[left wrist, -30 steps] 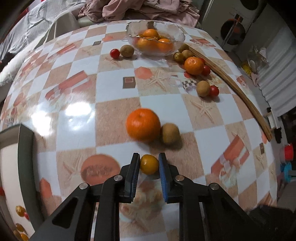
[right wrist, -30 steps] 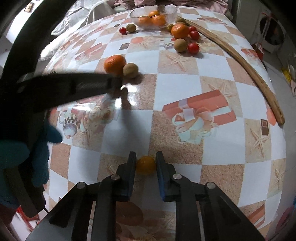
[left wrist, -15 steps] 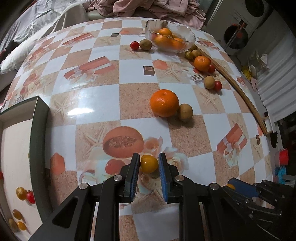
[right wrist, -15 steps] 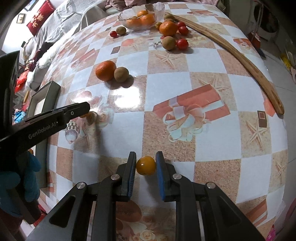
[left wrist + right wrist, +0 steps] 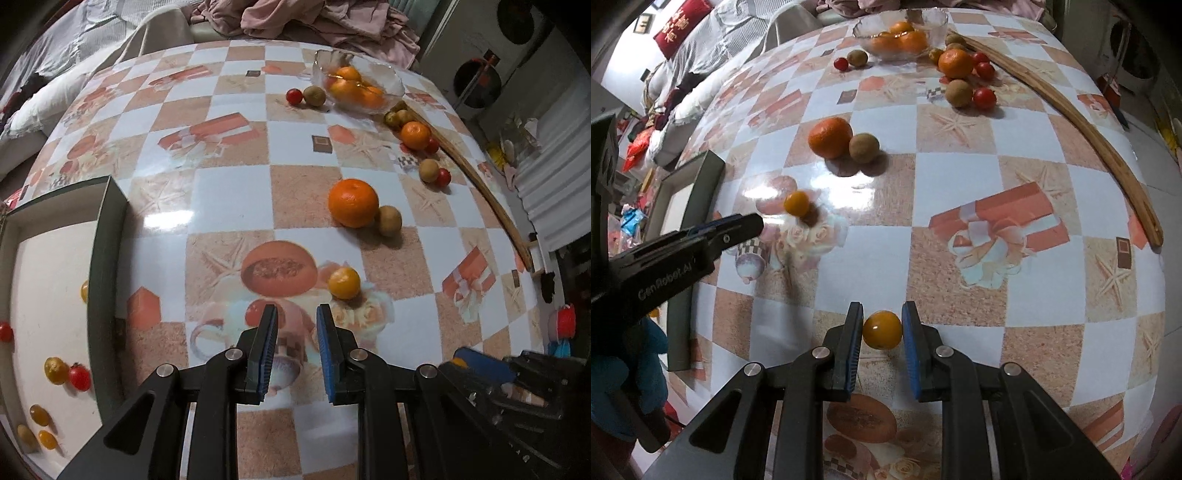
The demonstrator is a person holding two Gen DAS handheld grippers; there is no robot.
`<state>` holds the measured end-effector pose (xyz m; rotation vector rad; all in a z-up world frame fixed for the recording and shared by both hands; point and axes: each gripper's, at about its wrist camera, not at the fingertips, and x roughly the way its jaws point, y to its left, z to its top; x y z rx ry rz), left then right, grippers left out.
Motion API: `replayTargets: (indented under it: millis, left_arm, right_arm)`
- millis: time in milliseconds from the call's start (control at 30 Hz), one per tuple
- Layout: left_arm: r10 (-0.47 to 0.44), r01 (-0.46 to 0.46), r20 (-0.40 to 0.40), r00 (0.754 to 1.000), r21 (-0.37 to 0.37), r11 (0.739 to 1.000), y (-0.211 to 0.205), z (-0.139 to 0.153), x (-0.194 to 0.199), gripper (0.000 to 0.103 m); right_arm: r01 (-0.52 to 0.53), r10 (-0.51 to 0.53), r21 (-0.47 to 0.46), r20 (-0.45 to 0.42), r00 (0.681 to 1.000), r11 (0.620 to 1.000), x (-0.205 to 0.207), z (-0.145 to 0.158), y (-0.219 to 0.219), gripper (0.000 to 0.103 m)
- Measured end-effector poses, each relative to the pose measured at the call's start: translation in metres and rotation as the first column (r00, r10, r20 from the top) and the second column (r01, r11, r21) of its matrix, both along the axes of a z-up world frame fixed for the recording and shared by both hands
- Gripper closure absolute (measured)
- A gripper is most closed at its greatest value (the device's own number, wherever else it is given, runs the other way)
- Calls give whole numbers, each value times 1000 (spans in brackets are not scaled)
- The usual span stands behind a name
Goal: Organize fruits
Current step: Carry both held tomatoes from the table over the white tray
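My left gripper (image 5: 296, 317) hangs over the checked table with its jaws narrow and nothing between the pads. A small yellow-orange fruit (image 5: 344, 282) lies loose on the table just ahead and right of its tips; the right wrist view shows this fruit (image 5: 797, 203) beyond the left gripper's tip (image 5: 753, 221). My right gripper (image 5: 882, 325) is shut on another small yellow-orange fruit (image 5: 882, 329) above the table. A dark-rimmed tray (image 5: 107, 229) at the left holds several small red and yellow fruits.
A large orange (image 5: 353, 202) and a brown kiwi (image 5: 388, 220) touch mid-table. A glass bowl (image 5: 397, 83) of oranges stands at the far side, with more fruit beside it. A curved wooden stick (image 5: 480, 188) lies by the right edge. A gloved hand (image 5: 635, 373) holds the left gripper.
The left gripper has moved toward the tray. The small fruit that sat between its pads now lies on the table ahead of it. The right gripper keeps its fruit and stays put.
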<state>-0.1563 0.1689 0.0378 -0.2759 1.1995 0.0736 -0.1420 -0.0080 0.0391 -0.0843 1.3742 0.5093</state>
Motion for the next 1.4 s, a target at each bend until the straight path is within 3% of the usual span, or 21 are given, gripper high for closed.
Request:
replayTargets:
  millis: [167, 200, 267, 333, 533, 633, 733, 800, 867, 1033, 1400]
  left_arm:
    - [-26, 26, 5, 1000, 0, 1000, -10, -4, 11, 76]
    - [-33, 33, -1, 999, 2, 999, -12, -5, 14, 57]
    - [-30, 30, 22, 999, 23, 999, -17, -4, 17, 39]
    - [-38, 37, 43, 998, 30, 999, -22, -2, 21, 39]
    - [-56, 56, -6, 998, 52, 997, -33, -15, 38, 39]
    - [-48, 49, -13, 999, 64, 997, -35, -19, 42, 42]
    - [-54, 55, -16, 998, 103, 993, -37, -19, 42, 64]
    - [-54, 55, -16, 998, 70, 996, -32, -18, 41, 81]
    - [-37, 37, -18, 999, 8, 999, -25, -17, 38, 81]
    - [-17, 16, -5, 1000, -35, 999, -19, -10, 28, 81]
    - [21, -19, 32, 999, -35, 999, 1, 16, 3, 81]
  right_arm:
    - [-5, 5, -13, 1, 1000, 1000, -4, -1, -2, 79]
    - [-5, 5, -17, 0, 1000, 1000, -4, -2, -2, 79]
    - [1, -1, -21, -5, 1000, 1000, -4, -4, -5, 79]
    - [9, -9, -21, -6, 1000, 1000, -4, -5, -8, 79]
    - [31, -31, -13, -13, 999, 999, -2, -6, -18, 79]
    - [38, -38, -8, -14, 999, 999, 0, -5, -21, 79]
    - [44, -44, -3, -14, 999, 999, 2, -3, -24, 79]
    - [48, -48, -1, -16, 999, 999, 3, -3, -25, 79]
    - [51, -51, 0, -19, 999, 999, 4, -2, -26, 79]
    - [44, -44, 3, -17, 999, 999, 5, 0, -22, 79]
    - [6, -6, 8, 2, 1000, 1000, 7, 10, -1, 79]
